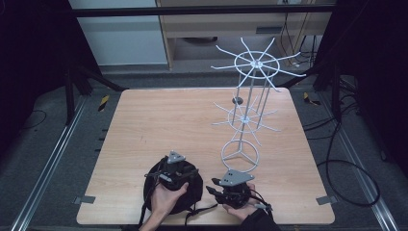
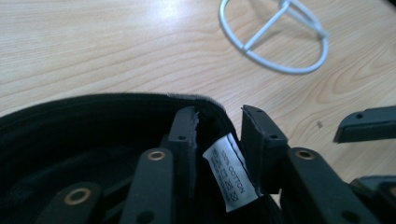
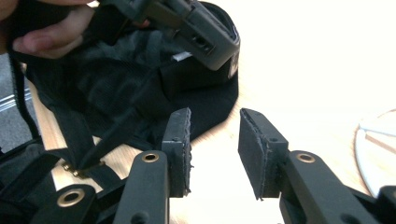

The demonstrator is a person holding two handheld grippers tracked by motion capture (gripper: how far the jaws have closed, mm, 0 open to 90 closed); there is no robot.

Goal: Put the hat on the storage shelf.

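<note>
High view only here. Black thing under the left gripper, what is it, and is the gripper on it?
Observer: It looks like a black cap lying open side up. The left gripper has its jaws astride the rim, open, with a white label between them that reads 100% cotton.
Operator: Right gripper holding anything?
Observer: No. In the right gripper view the right gripper is open, with bare table between its jaws, beside the cap.
Operator: Straps on the cap?
Observer: Yes, black straps trail off it toward the near table edge, with a small brass-coloured fitting on them.
</note>
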